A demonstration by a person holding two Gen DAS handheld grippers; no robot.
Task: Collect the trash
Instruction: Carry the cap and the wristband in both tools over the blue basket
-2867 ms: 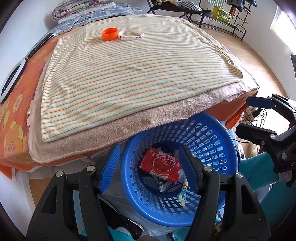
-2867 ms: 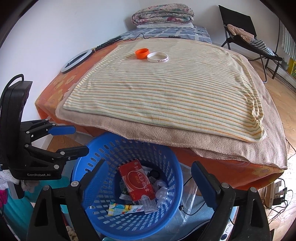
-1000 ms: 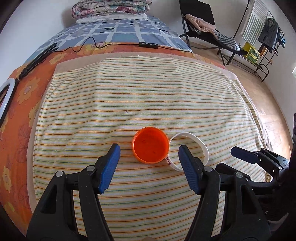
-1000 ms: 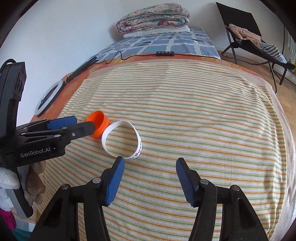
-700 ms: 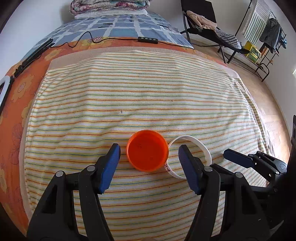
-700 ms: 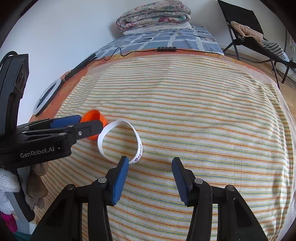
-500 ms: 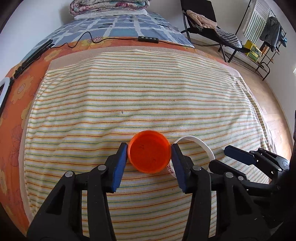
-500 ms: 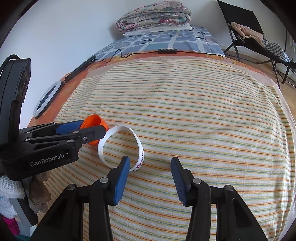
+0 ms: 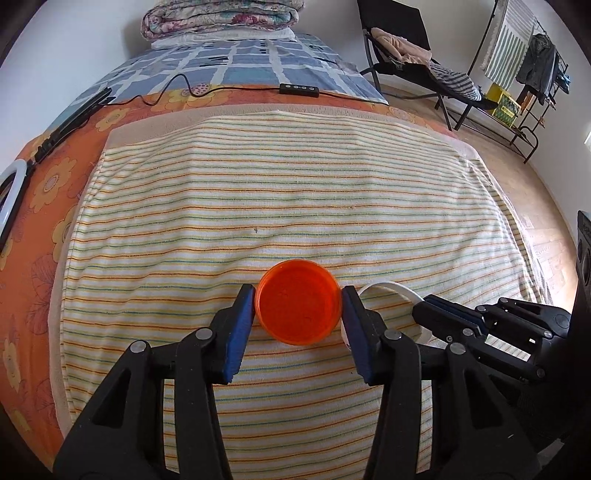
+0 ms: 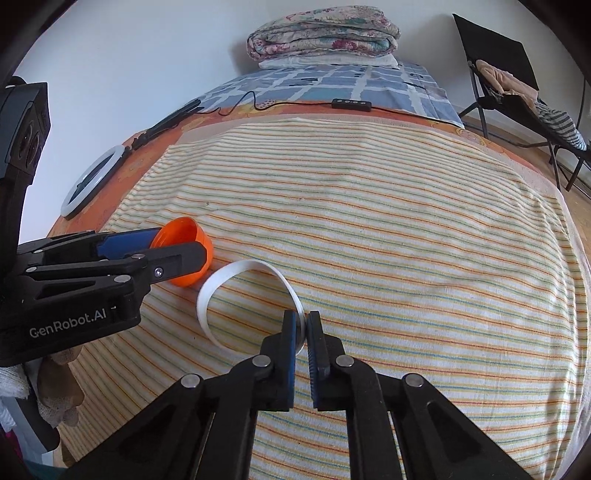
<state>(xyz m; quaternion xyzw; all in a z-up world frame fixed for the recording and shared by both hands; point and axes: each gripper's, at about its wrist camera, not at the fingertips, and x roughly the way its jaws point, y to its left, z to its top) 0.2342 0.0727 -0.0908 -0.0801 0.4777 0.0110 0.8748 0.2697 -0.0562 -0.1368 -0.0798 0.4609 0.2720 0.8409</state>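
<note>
An orange plastic cap (image 9: 298, 302) lies on the striped towel (image 9: 280, 192), open side up. My left gripper (image 9: 298, 295) is shut on it, one blue pad against each side of the cap. Right beside it is a thin white ring band (image 10: 240, 269), standing on its edge. My right gripper (image 10: 302, 319) is shut on the band's near side, its pads pinching the thin strip. The right wrist view shows the left gripper (image 10: 173, 242) holding the cap (image 10: 192, 236) slightly tilted. The left wrist view shows the right gripper (image 9: 436, 310) covering part of the ring (image 9: 388, 286).
The towel covers an orange flowered bed sheet (image 9: 48, 173). A ring light (image 10: 92, 181) and a cable with a black remote (image 9: 299, 89) lie toward the far side. Folded quilts (image 9: 221, 16) are stacked at the head. A folding chair (image 9: 402, 48) stands on the floor at right.
Both grippers came from over the blue basket to the bed. The left jaws closed onto the orange cap. The right gripper edged forward and shut on the white ring.
</note>
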